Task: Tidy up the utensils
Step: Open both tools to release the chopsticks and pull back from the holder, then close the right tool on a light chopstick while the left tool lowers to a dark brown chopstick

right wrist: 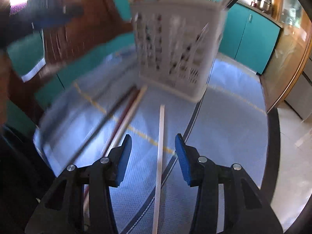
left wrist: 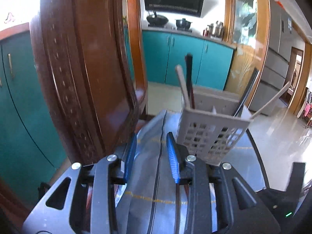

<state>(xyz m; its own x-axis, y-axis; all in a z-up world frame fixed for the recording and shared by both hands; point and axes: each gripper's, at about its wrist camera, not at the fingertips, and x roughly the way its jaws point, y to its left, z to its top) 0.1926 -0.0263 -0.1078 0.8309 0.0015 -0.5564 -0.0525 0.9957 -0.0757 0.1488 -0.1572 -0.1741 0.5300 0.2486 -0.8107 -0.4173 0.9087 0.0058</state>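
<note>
A grey slotted utensil basket stands on the blue-covered table, just ahead and to the right of my left gripper. Several chopsticks lean upright in it. The left gripper is open with only table cover between its blue pads. In the right wrist view the basket is blurred at the top. My right gripper is open above the table, and a pale chopstick lies flat below the gap, untouched. Several more chopsticks lie to its left. The left gripper is a blur at upper left.
A carved wooden chair back rises close on the left of the table. The table's dark rounded edge curves along the right, with tiled floor beyond. Teal kitchen cabinets stand further back.
</note>
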